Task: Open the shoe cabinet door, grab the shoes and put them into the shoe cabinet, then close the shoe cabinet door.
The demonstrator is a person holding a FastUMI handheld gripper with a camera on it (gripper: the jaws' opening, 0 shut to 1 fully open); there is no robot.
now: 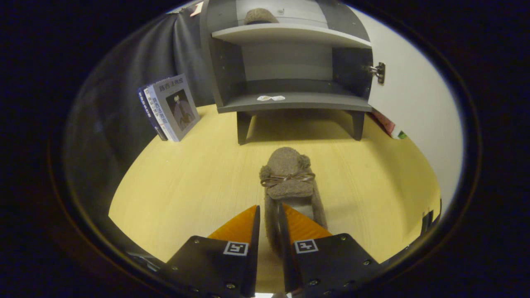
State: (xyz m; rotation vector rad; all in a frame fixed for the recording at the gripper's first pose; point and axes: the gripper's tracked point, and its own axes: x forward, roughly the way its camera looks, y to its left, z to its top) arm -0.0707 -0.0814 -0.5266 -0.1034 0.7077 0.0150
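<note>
With the cabinet [290, 62] door [414, 103] open, the slipper's [287, 178] side wall is pinched between the gripper's [269, 215] fingers on the floor [186, 186]; a lift onto the lower shelf [314, 101] is judged next.

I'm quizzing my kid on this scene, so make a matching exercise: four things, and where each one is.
Things:
1. shoe
2. second shoe
3. books
4. door

Places:
A. leaning left of the cabinet
B. swung open at right
C. upper shelf
D. side wall pinched by the tool

Pairs: 1-D, 2-C, 3-A, 4-B
</note>
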